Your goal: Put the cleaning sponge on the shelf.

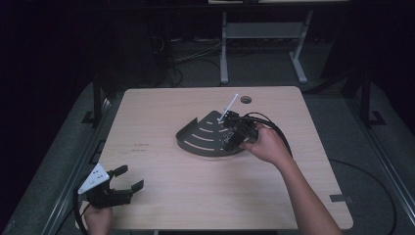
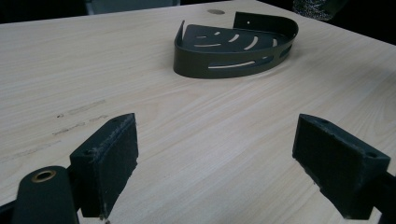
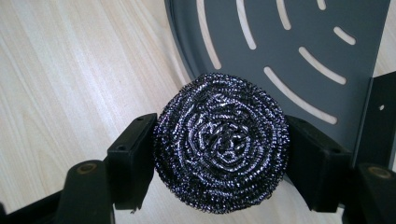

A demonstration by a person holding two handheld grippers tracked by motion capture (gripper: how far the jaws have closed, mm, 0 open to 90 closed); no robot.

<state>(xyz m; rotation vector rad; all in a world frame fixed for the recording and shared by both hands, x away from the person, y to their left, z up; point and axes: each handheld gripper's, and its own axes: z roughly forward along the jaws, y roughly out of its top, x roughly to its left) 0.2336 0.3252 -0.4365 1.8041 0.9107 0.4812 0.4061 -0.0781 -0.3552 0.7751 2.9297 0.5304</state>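
Steel wool (image 3: 221, 142) sits clamped between the jaws of the right gripper (image 3: 221, 158), held just above the rim of the dark slotted corner tray (image 3: 299, 51) on the wooden table (image 1: 161, 196). Left gripper (image 1: 128, 179) rests near the table's front corner, jaws spread and holding nothing.

The left gripper (image 1: 128, 178) sits at the near left corner of the scene, held from below by the left hand (image 1: 98, 216), whose wrist barely enters at the near edge. Its two black fingers (image 2: 106, 163) stand wide apart with nothing between them, pointing toward the far right. The right forearm comes in from the near right and slants toward the middle, where the right hand (image 1: 268, 145) wraps the right gripper (image 3: 219, 154) from behind. Its fingers (image 3: 133, 158) are drawn in and press on a round steel scourer (image 3: 220, 148) from both sides.
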